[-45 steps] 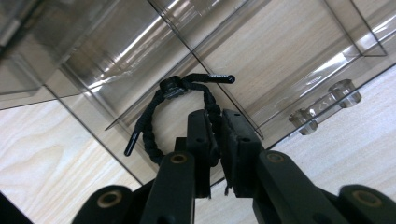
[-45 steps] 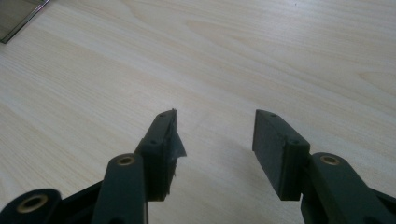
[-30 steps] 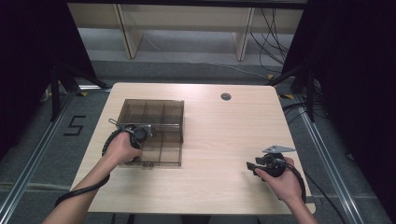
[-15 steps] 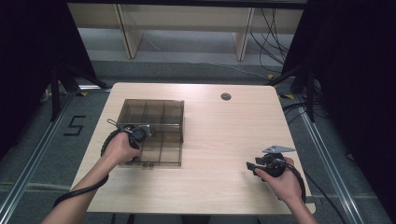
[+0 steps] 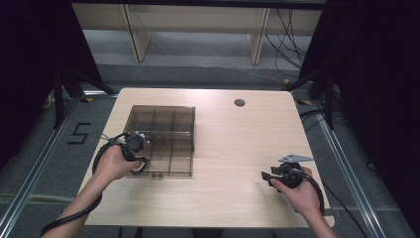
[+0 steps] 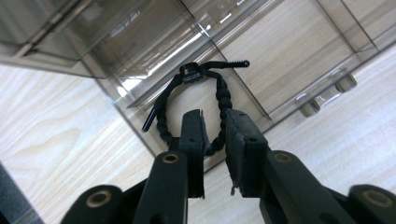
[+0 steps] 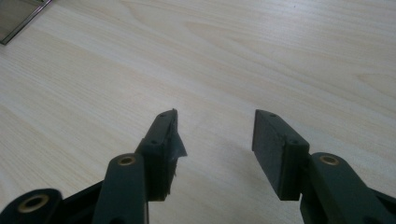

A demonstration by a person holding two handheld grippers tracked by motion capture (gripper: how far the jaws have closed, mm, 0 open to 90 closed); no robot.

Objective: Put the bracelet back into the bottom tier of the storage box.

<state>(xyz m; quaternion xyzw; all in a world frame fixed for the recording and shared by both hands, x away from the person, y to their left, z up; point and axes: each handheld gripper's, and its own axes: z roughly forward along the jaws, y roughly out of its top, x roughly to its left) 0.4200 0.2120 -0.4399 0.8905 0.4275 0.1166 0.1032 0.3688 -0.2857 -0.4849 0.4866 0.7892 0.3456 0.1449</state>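
A black braided bracelet (image 6: 219, 95) with a small clasp hangs over the near left corner of a smoked clear compartment box (image 6: 289, 51). My left gripper (image 6: 215, 133) is shut on the bracelet's lower loop. In the high view the left gripper (image 5: 139, 159) sits at the box's (image 5: 163, 130) front left edge, and the bracelet (image 5: 141, 167) shows as a thin dark loop there. My right gripper (image 7: 215, 135) is open above bare wood, with nothing between its jaws. From above, the right gripper (image 5: 265, 176) rests near the table's front right, pointing left.
The light wooden table (image 5: 237, 144) has a round cable hole (image 5: 239, 102) at the back. A corner of the box (image 7: 16, 14) shows at the upper left of the right gripper view. Dark curtains, shelf legs and cables surround the table.
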